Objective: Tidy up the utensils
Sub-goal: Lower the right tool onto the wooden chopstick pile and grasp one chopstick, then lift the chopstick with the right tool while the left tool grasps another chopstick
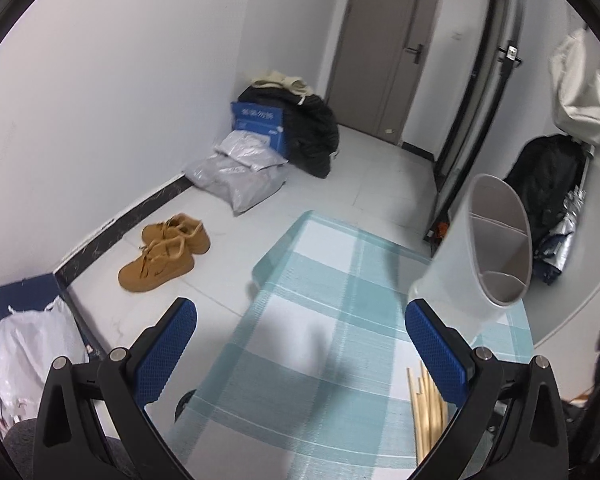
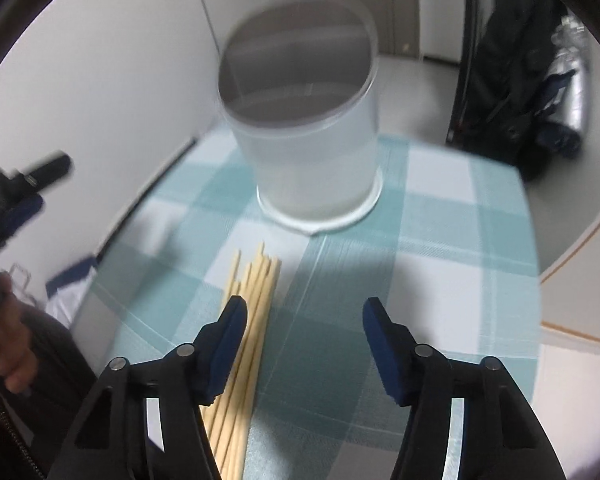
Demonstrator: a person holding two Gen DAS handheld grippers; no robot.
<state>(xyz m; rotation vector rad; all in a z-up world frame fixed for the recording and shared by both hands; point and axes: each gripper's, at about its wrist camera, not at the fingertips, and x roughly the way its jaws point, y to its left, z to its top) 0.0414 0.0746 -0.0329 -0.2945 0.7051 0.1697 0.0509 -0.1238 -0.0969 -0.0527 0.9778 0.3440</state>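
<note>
Bundle of wooden chopsticks [image 2: 247, 344] lies flat on checked tablecloth [image 2: 440, 280], just before upright white divided holder [image 2: 304, 128], likely their destination. Right gripper [image 2: 304, 344] hovers half open, empty, left finger over bundle. Left gripper [image 1: 300, 344] wide open, empty, beside chopsticks.

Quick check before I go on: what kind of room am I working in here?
Probably a home entryway or small lived-in room: tan shoes on the tile floor, a grey door, piled bags and coats, and a small table with a checked cloth.

left tongs [image 1: 300, 336] agape, right tongs [image 2: 305, 322] (narrower) empty
</note>
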